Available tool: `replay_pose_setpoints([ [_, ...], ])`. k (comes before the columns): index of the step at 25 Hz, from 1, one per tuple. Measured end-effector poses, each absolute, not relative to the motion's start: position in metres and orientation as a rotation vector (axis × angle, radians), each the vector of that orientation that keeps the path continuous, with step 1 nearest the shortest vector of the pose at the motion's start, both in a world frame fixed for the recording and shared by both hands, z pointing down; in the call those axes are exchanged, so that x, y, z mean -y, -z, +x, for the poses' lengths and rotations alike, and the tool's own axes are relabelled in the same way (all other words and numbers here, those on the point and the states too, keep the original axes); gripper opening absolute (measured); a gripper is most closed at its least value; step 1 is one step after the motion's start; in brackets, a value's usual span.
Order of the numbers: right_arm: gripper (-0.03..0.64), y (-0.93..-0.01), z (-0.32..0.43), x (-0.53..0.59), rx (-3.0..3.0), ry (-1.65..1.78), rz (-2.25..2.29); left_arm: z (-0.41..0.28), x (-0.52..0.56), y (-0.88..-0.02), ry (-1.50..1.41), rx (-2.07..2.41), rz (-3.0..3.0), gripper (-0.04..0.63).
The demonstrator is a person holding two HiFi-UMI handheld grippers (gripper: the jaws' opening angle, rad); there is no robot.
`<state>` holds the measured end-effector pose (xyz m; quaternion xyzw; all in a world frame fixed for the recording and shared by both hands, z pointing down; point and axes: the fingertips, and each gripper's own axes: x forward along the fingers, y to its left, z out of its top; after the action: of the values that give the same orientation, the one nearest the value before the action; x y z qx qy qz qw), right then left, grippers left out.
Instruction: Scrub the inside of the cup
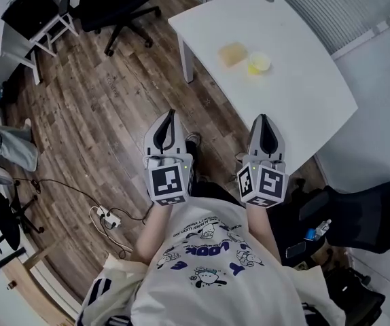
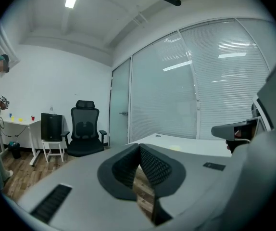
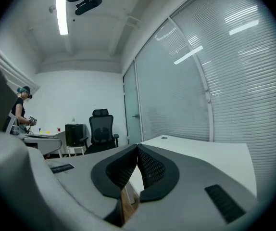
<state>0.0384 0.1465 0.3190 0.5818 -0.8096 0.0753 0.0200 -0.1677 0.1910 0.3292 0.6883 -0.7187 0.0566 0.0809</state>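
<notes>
Jaws clenched, empty, on left gripper (image 1: 171, 116) and right gripper (image 1: 263, 119). Risk of toppling cup (image 1: 259, 62), twelve o'clock on table (image 1: 304, 94), if reached unopened.

Small pale yellow cup (image 1: 259, 62), round, standing upright with its open mouth up on the white worktop (image 1: 297, 94). Sits toward the far middle of the worktop, clear of every edge. Looks translucent, with a faint yellow tint on the surface at its base. Contents too small to make out. Just to its left, a tan pad (image 1: 233, 54), squarish and lying flat. Contact between the two impossible to tell.
</notes>
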Motion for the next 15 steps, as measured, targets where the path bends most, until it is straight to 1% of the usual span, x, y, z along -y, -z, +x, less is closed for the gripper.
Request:
replay_pose_setpoints([
  [15, 0.031, -0.328, 0.037, -0.052, 2.287, -0.252, 2.068, -0.186, -0.060, -0.341, -0.243, 1.912, 2.248, 0.032],
])
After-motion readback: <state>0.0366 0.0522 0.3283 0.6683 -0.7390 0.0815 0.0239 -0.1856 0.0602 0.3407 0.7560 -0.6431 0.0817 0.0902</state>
